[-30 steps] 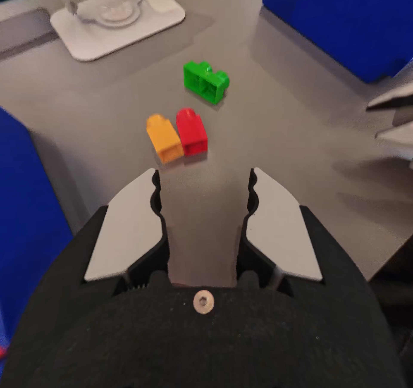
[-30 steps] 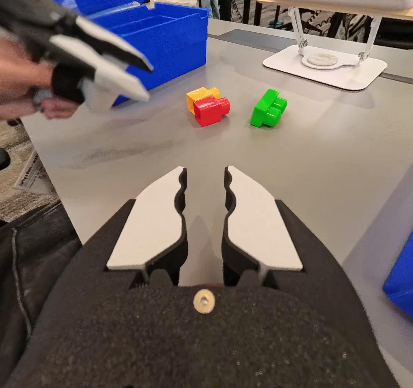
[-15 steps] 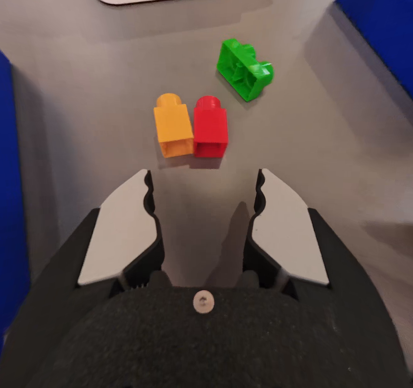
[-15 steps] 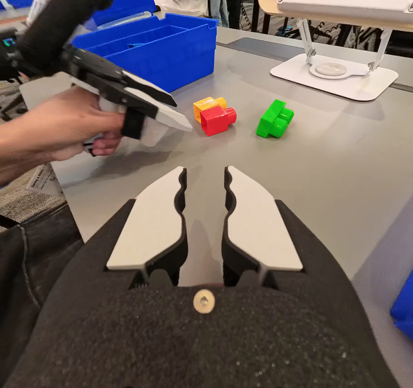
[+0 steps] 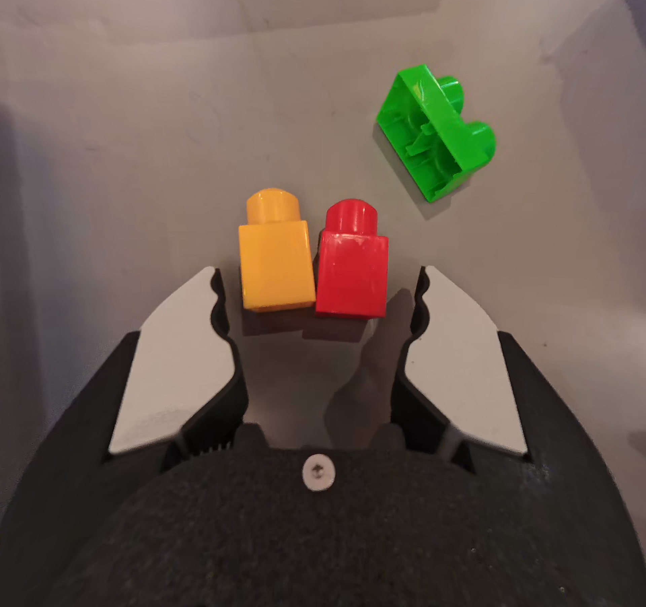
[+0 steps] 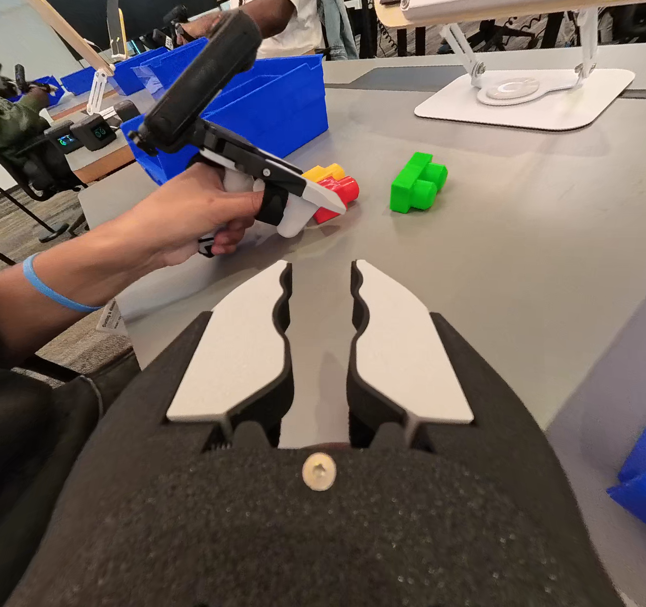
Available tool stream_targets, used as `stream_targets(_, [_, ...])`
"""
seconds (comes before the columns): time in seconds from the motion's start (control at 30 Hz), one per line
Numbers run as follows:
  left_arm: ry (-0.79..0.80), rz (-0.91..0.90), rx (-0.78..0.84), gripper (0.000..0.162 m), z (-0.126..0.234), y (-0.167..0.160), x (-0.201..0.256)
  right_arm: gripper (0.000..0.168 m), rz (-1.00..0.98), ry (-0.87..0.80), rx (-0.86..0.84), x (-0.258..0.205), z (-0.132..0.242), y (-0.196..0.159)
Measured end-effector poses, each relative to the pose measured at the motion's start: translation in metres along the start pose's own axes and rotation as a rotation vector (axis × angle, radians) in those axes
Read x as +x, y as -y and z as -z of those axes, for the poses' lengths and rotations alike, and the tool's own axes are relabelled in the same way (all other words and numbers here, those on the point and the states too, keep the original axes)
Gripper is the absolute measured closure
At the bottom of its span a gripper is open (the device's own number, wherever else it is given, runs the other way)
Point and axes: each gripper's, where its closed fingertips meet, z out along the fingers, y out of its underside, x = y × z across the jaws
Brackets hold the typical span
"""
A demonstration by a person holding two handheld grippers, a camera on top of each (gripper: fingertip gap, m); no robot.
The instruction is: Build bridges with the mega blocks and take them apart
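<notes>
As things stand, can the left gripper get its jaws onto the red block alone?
Probably not cleanly. The left gripper is open and close, but the red block lies on its side right against the orange block, so both sit between the jaws, with no gap for a finger.

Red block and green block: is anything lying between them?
No. In the left wrist view, only bare grey table shows between the red block and the green block. The right wrist view agrees.
</notes>
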Motion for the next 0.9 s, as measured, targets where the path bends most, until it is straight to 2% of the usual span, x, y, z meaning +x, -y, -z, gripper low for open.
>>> stream_targets(0.4, [0.026,-0.023,-0.044,0.08,-0.008,-0.001,-0.012,0.136,0.001,0.02,-0.014,-0.006,-0.004,-0.003])
stream_targets(0.9, [0.009,-0.014,-0.064,0.075,0.0,-0.009,-0.011,0.137,-0.013,0.029,-0.022,-0.008,-0.004,-0.004])
